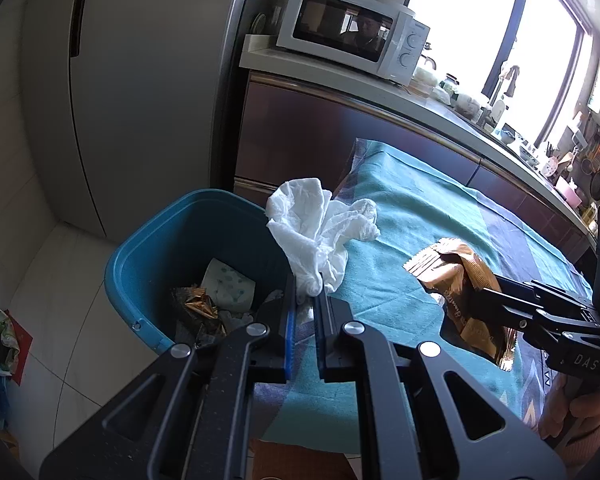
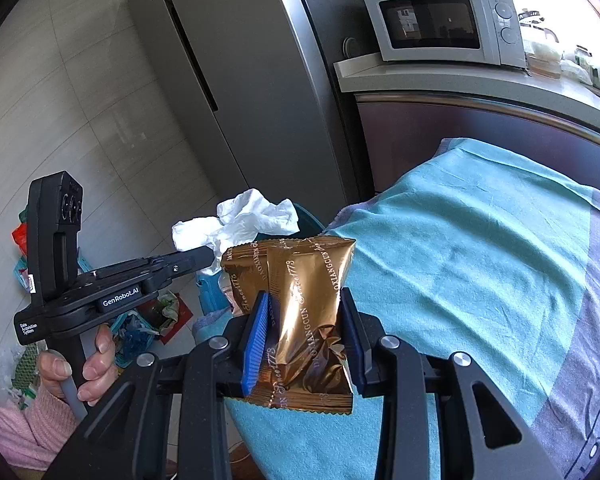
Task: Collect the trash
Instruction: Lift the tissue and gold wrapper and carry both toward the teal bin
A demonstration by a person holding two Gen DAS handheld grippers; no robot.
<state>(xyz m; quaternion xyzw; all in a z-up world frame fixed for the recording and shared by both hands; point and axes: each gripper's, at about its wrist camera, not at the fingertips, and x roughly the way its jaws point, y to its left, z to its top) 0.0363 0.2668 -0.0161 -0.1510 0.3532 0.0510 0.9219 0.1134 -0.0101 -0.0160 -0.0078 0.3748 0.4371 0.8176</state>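
Left hand-held gripper (image 1: 306, 300) clamps a crumpled tissue (image 1: 320, 228) beside the blue bin (image 1: 140, 248) rim; right hand-held gripper (image 2: 304, 320) clamps a gold snack wrapper (image 2: 296, 280). An early release risks the tissue landing on the table (image 1: 440, 216).

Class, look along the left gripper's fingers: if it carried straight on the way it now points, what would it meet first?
Probably the blue bin. The left gripper, shut on the white tissue, points down over its near rim beside the table edge; depth is unclear.

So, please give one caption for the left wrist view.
Left gripper holds tissue beside blue bin; right gripper holds gold wrapper.
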